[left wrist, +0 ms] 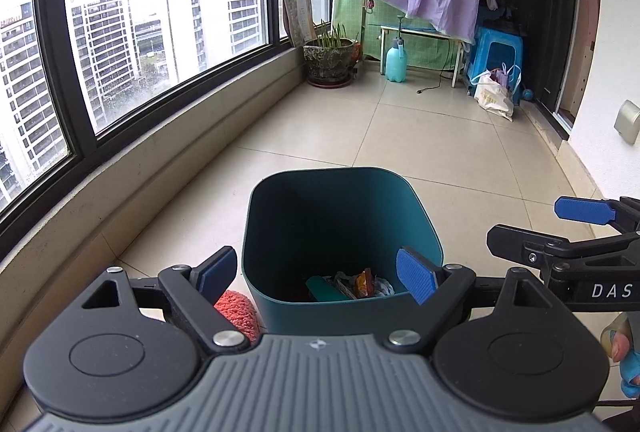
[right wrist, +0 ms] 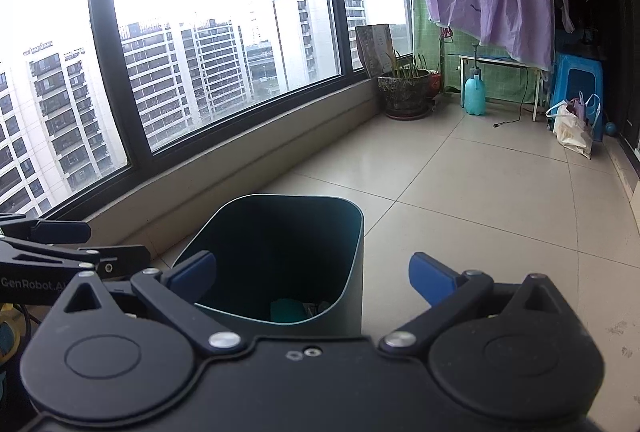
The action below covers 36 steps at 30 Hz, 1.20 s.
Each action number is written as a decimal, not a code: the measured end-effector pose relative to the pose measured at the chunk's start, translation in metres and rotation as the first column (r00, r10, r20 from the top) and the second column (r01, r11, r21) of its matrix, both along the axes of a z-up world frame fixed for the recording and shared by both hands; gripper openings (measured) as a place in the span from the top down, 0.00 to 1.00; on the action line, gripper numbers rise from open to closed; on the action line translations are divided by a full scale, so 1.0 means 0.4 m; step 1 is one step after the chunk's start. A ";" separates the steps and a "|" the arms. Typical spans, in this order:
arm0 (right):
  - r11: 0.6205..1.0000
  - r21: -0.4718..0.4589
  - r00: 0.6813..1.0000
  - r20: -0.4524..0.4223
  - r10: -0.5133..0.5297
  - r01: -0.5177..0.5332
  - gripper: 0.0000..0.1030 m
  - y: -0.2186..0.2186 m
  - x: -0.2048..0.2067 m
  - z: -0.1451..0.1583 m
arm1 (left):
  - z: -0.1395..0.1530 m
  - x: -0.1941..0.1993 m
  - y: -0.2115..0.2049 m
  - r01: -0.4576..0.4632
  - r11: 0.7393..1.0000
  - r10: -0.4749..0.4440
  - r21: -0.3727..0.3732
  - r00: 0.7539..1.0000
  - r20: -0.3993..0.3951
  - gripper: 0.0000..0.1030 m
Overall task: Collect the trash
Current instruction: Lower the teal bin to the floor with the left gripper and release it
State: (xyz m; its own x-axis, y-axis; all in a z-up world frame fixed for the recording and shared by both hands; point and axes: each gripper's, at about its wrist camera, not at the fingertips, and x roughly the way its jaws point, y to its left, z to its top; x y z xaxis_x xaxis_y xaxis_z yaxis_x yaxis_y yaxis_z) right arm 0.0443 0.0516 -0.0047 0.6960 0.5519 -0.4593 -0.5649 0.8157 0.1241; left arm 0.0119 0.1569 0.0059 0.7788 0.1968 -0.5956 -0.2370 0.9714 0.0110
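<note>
A teal trash bin (left wrist: 340, 216) stands on the tiled floor, right in front of both grippers. Crumpled wrappers and a teal flat item (left wrist: 352, 286) lie at its bottom. My left gripper (left wrist: 318, 276) is open and empty, just above the bin's near rim. An orange knitted thing (left wrist: 238, 312) lies on the floor left of the bin. My right gripper (right wrist: 314, 278) is open and empty, over the bin (right wrist: 304, 232); it also shows at the right in the left wrist view (left wrist: 584, 216).
A curved low wall under the windows (left wrist: 120, 168) runs along the left. At the far end stand a potted plant (left wrist: 328, 58), a blue sprayer bottle (left wrist: 396, 60), a white table (left wrist: 424, 32), a blue stool (left wrist: 496, 52) and bags (left wrist: 494, 92).
</note>
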 end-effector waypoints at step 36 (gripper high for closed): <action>0.999 -0.019 0.999 -0.007 -0.036 0.036 0.00 0.032 0.002 0.003 | -0.003 0.002 0.009 0.031 0.999 -0.031 -0.039 0.999 -0.007 0.15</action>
State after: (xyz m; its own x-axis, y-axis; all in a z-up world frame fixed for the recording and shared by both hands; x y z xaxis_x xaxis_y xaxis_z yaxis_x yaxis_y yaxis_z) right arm 0.0451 0.0645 -0.0034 0.7120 0.5177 -0.4743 -0.5341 0.8379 0.1128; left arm 0.0126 0.1604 0.0048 0.7794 0.1492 -0.6086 -0.2071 0.9780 -0.0255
